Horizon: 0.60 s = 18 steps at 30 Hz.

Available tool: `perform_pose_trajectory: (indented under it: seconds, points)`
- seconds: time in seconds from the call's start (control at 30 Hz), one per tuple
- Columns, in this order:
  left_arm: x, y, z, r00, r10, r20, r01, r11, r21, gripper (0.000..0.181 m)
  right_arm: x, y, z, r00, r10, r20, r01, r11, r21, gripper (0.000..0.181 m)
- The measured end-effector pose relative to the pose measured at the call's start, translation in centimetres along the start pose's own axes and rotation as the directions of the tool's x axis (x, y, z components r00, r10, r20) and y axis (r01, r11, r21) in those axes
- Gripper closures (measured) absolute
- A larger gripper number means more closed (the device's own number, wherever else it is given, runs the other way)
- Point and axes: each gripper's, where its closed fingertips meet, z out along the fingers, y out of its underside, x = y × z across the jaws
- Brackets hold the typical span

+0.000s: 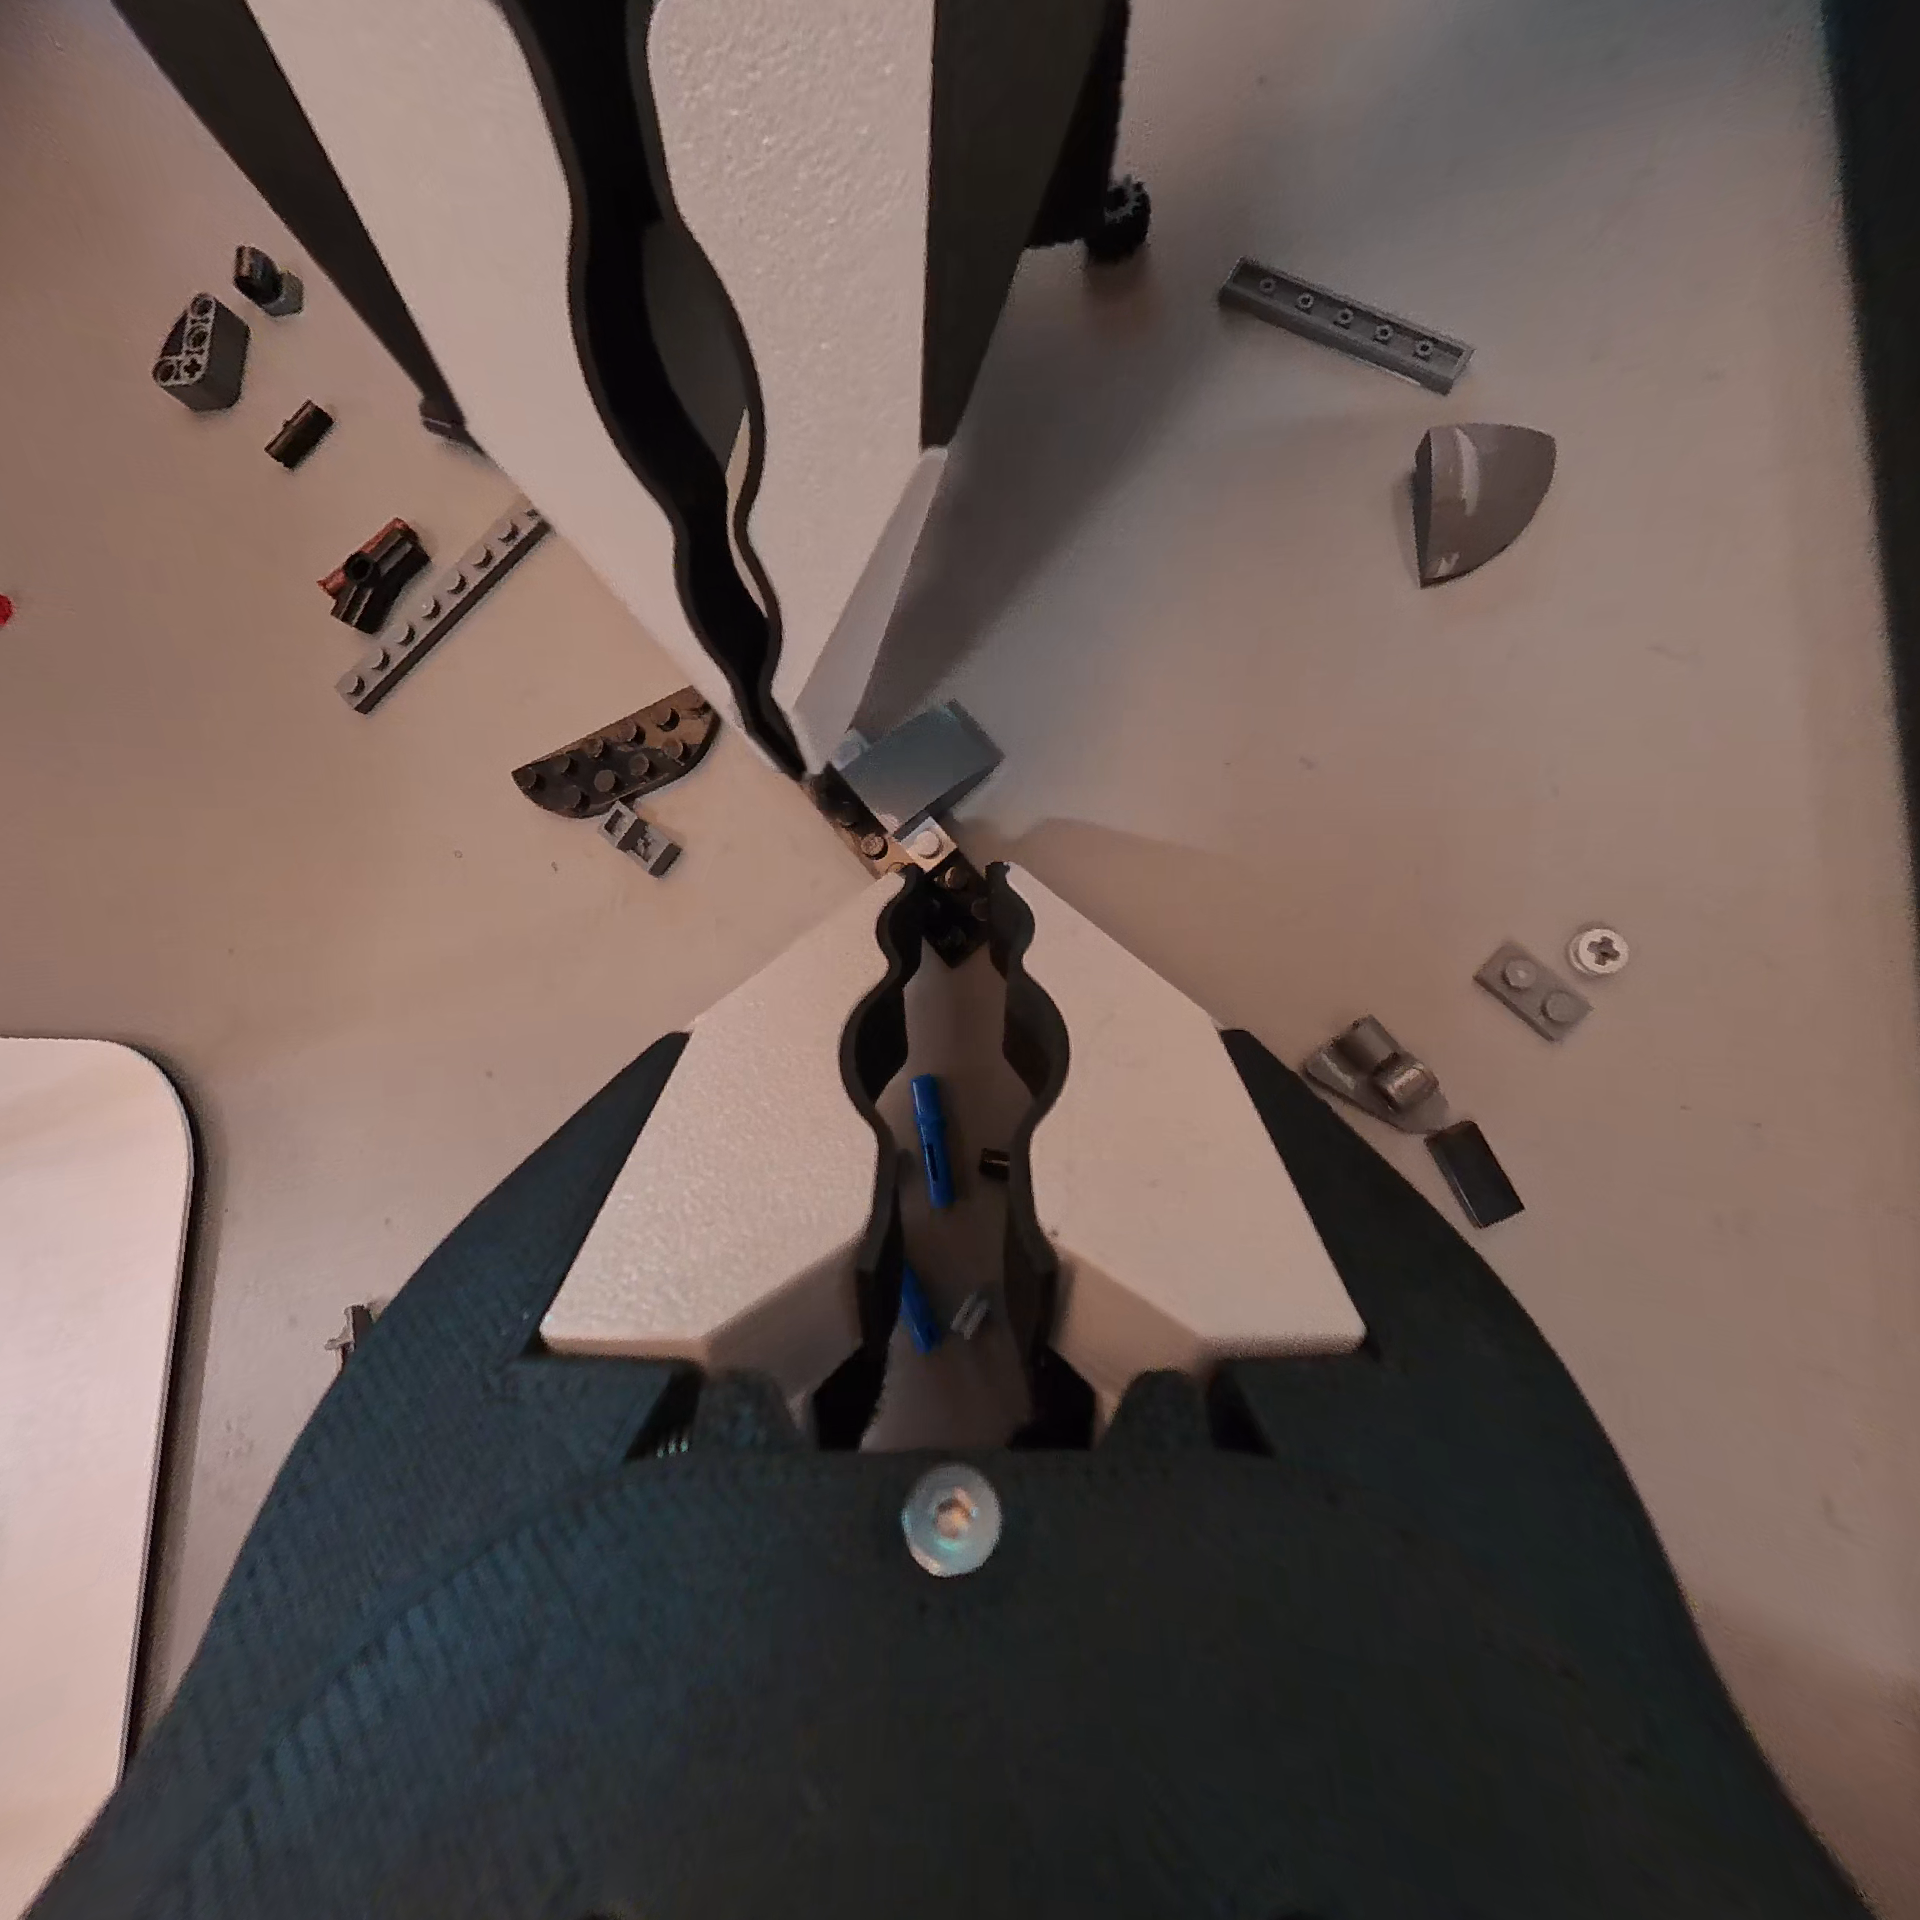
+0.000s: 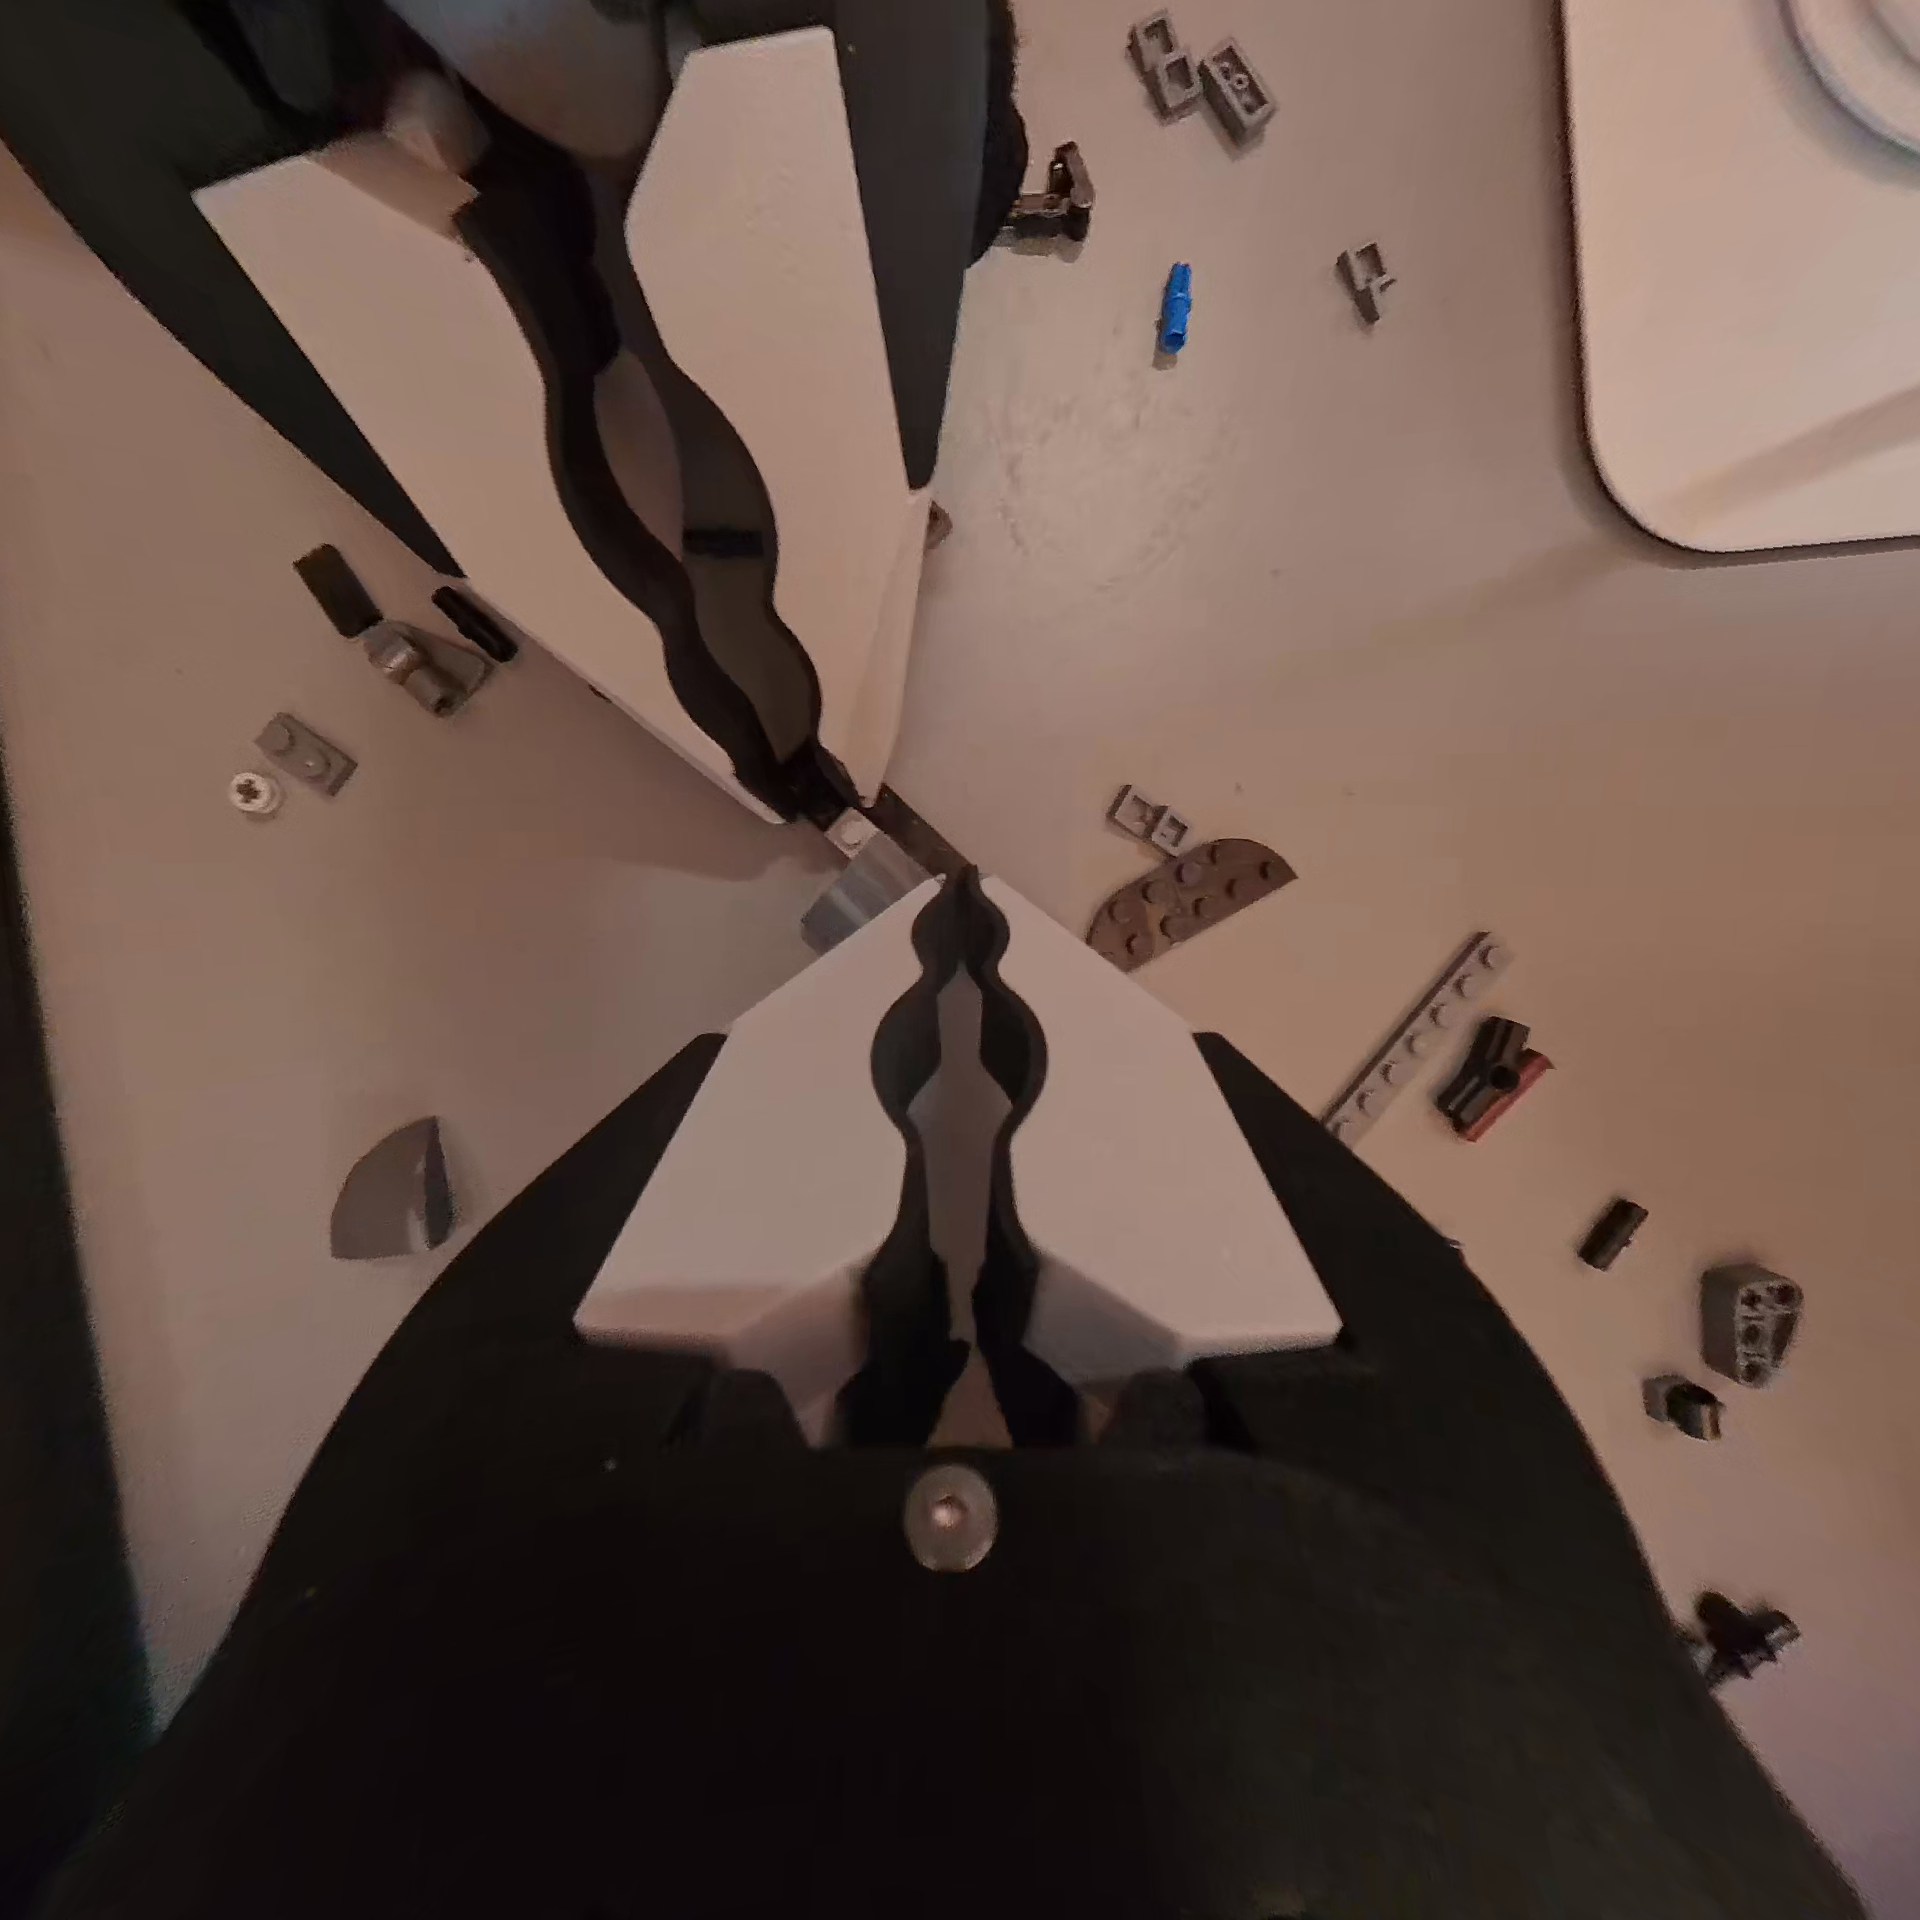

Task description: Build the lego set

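Task's thing: a small assembly of a thin black studded plate [image 1: 951,914] carrying a pale grey smooth sloped brick [image 1: 925,774], held just above the pale tabletop [image 1: 1299,675] near its middle, spanning the 2 tool tips.

Left gripper [image 1: 951,899]: its 2 black wavy-edged fingers are clenched on one end of the black plate, which shows between the tips.

Right gripper [image 2: 961,883]: tips pressed almost together at the plate's other end; it looks like a grasp on the thin edge, but the contact itself is too small to tell for certain.

Key relation: the plate's long axis runs tip to tip, from one tool straight toward the other, so each holds an end and neither is nearer. The sloped brick sits off to one side of that line, beside the right tool's fingers. I judge the coming press must act along or across this axis without twisting it.

Only in left view: 2 blue pins [image 1: 930,1138] and a small black piece under the left fingers, plus a long grey holed strip [image 1: 1345,322] toward the far edge.

Only in right view: a single blue pin [image 2: 1176,301] lying free, and 2 small grey plates [image 2: 1205,73] near the surface's far edge.

Both views: a dark grey half-round studded plate [image 2: 1190,899] just beside the meeting point.
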Motion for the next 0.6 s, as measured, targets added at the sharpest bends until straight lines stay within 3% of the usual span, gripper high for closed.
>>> perform_pose_trajectory:
  seconds: [0.6]
  points:
    - [-0.2,0.3,-0.2,1.0,-0.007,-0.004,0.007,1.0,0.008,0.174,-2.5,0.9,0.3,0.993,-0.046,0.104,0.05,0.998,-0.039,0.181]
